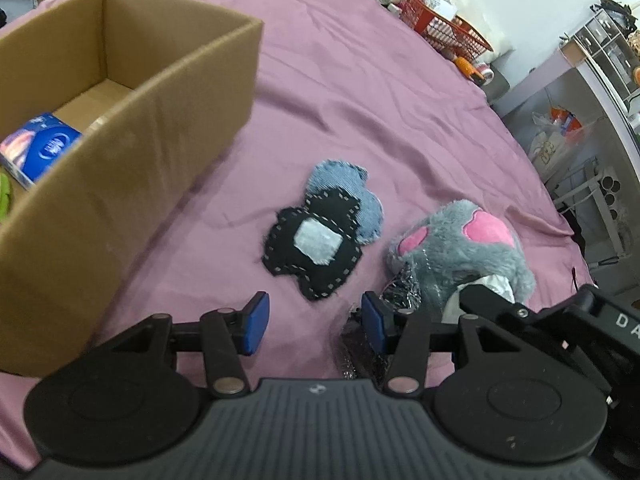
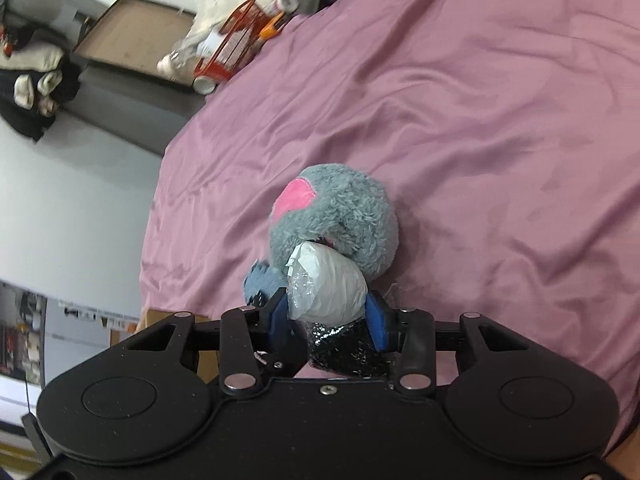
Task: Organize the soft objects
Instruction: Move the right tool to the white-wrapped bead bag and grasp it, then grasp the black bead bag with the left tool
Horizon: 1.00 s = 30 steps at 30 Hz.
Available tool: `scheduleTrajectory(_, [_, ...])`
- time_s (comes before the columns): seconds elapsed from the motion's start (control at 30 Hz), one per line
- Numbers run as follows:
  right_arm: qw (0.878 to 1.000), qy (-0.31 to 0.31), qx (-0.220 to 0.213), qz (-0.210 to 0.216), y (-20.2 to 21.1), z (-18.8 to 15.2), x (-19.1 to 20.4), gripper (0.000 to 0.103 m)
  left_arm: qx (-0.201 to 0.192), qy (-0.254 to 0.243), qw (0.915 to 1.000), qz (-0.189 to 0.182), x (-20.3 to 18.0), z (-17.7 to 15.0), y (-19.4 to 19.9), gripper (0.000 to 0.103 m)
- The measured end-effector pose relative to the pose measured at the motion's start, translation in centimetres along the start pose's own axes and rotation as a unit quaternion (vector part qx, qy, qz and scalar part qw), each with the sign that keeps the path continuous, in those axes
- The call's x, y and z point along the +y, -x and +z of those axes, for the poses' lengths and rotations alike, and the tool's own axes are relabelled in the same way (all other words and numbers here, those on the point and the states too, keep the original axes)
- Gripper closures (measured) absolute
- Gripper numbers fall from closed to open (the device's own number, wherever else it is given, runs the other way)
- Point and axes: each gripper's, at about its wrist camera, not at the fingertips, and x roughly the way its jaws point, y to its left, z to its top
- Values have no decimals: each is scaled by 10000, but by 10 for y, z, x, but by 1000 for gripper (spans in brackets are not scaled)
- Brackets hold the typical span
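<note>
Sheet (image 1: 360, 80) under me: dusty pink-mauve, plain. Box (image 1: 132, 152): brown cardboard, w/ a blue printed pack (image 1: 40, 150) inside & a lime-green bit at its edge. Flat pad (image 1: 312, 244): black w/ pale dashed stitching, white patch in the middle; denim-blue piece (image 1: 344, 184) behind it. Plush (image 1: 460, 244): grey fur, pink patches. My pads (image 1: 256, 322): blue, rest of me black. Wrapped bundle (image 2: 332, 288) in my right jaws: white, w/ black glittery bit below. Basket (image 1: 444, 24) far off: red-orange.

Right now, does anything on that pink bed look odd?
Yes: the fluffy grey plush toy with pink patches has a crumpled white plastic-wrapped bundle at its base, where the right gripper pinches.
</note>
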Motion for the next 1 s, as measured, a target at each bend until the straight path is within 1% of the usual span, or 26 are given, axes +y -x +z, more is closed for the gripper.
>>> scheduleTrajectory(0.03, [10000, 5, -44, -22, 1, 1, -1, 63, 18, -38, 10000, -6, -2, -1, -2, 51])
scheduleTrajectory(0.07, [10000, 4, -56, -35, 0, 1, -1, 63, 17, -88, 10000, 14, -4, -1, -5, 47])
scheduleTrajectory(0.1, [10000, -32, -42, -24, 0, 2, -3, 63, 12, -139, 9999, 35, -5, -2, -7, 46])
scheduleTrajectory(0.23, [9999, -133, 4, 6, -1, 2, -7, 63, -74, -249, 9996, 64, -11, -3, -10, 46])
scheduleTrajectory(0.27, [9999, -145, 14, 27, -1, 2, -7, 63, -81, -257, 9996, 82, -11, -4, -11, 57])
scheduleTrajectory(0.3, [9999, -155, 27, 60, 0, 2, -7, 63, -86, -225, 9996, 109, -11, -4, -10, 84])
scheduleTrajectory(0.33, [9998, -164, 36, 86, 2, 2, -7, 63, -75, -177, 9998, 73, -11, -4, -9, 98])
scheduleTrajectory(0.37, [9998, -176, 47, 123, 2, 1, -7, 63, -40, -135, 9999, -3, -11, -3, -7, 103])
scheduleTrajectory(0.4, [9997, -182, 56, 150, 3, 2, -7, 63, -85, -116, 9999, -26, -11, -3, -4, 103])
scheduleTrajectory(0.5, [9994, -216, 75, 251, 6, 2, -6, 63, -290, -339, 9990, -12, -17, -4, 9, 103])
scheduleTrajectory(0.6, [9990, -308, 89, 322, 11, 2, -8, 63, -382, -386, 9985, -119, -20, -2, 19, 103])
scheduleTrajectory(0.67, [9987, -387, 18, 338, 19, 3, -12, 63, -346, -496, 9979, -237, -25, -1, 22, 103])
scheduleTrajectory(0.77, [9985, -447, -144, 263, 29, 4, -20, 63, -44, -440, 9981, -424, -29, -1, 20, 98])
scheduleTrajectory(0.83, [9977, -613, -170, 223, 32, 5, -27, 63, 129, -508, 9977, -427, -34, -4, 17, 90])
scheduleTrajectory(0.87, [9973, -673, -183, 213, 32, 5, -29, 63, 185, -570, 9974, -394, -37, -7, 16, 78])
scheduleTrajectory(0.9, [9971, -706, -199, 199, 32, 6, -31, 63, 224, -618, 9971, -381, -39, -10, 15, 61])
scheduleTrajectory(0.97, [9969, -736, -227, 183, 32, 6, -32, 63, 200, -593, 9972, -407, -40, -15, 14, 47])
scheduleTrajectory(1.0, [9967, -760, -224, 190, 31, 7, -33, 63, 187, -570, 9974, -394, -40, -16, 14, 42])
